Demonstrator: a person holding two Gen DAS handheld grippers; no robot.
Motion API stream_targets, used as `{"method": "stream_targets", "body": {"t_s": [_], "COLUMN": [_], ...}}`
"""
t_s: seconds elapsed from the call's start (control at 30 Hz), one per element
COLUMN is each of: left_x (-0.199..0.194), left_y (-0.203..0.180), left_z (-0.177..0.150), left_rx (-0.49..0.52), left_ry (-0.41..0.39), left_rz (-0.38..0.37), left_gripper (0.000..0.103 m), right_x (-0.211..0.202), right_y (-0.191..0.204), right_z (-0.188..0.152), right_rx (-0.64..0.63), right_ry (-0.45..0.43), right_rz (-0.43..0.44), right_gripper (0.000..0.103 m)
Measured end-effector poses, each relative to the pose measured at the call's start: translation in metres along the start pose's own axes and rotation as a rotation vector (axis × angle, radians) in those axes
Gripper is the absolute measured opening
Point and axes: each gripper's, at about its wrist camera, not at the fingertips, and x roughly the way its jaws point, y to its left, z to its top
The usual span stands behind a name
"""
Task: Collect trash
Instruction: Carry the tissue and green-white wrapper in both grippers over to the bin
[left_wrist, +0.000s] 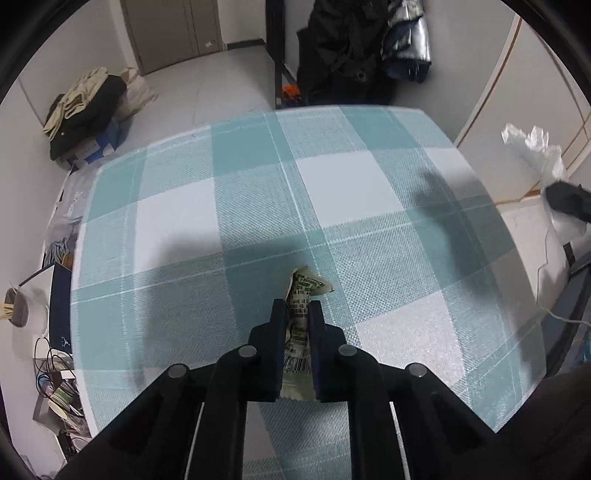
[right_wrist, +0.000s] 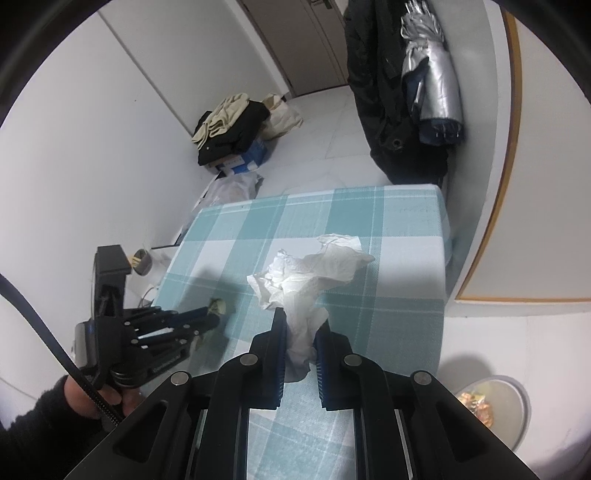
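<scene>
My left gripper (left_wrist: 296, 308) is shut on a crumpled green printed wrapper (left_wrist: 301, 295), held just above the teal checked tablecloth (left_wrist: 369, 221). The wrapper sticks out past the fingertips. In the right wrist view the left gripper (right_wrist: 212, 317) holds the wrapper (right_wrist: 218, 306) at the table's left edge. My right gripper (right_wrist: 301, 321) is shut on a crumpled white tissue (right_wrist: 306, 273), which fans out above the tablecloth (right_wrist: 399, 258). The tissue also shows at the right edge of the left wrist view (left_wrist: 532, 147).
A grey trash bin (right_wrist: 513, 410) with colourful wrappers inside stands on the floor at the table's right. Dark coats (right_wrist: 388, 92) hang beyond the far edge. Clothes on boxes (right_wrist: 232, 129) lie on the floor at the left. Cluttered cables and cups (left_wrist: 55, 369) sit left of the table.
</scene>
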Motion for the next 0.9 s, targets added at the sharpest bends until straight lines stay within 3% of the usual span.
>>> {"method": "stream_targets", "body": {"t_s": [0.23,0.37,0.63,0.9], "left_x": [-0.030,-0.062,-0.112,-0.139], "left_y": [0.004,0.001,-0.035,-0.064], "left_z": [0.001,0.002,0.006,0.003], "left_rx": [-0.048,-0.061,0.012,0.037], "left_ry": [-0.105,-0.208,-0.392,-0.449], "left_rz": [-0.038,-0.059,-0.072,-0.172], "left_gripper": [0.008,0.008,0.008,0.008], "right_x": [-0.031,-0.053,-0.103,-0.160], "right_y": [0.017,0.024,0.037,0.031], "right_z": [-0.008,-0.021,-0.039,-0.062], "right_rx": [-0.013,0.028,0.042,0.038], "right_ry": [-0.091,-0.134,-0.237,-0.325], "right_rz": [-0.015,-0.003,0.005,-0.025], "right_gripper": [0.012,0.012,0.012,0.012]}}
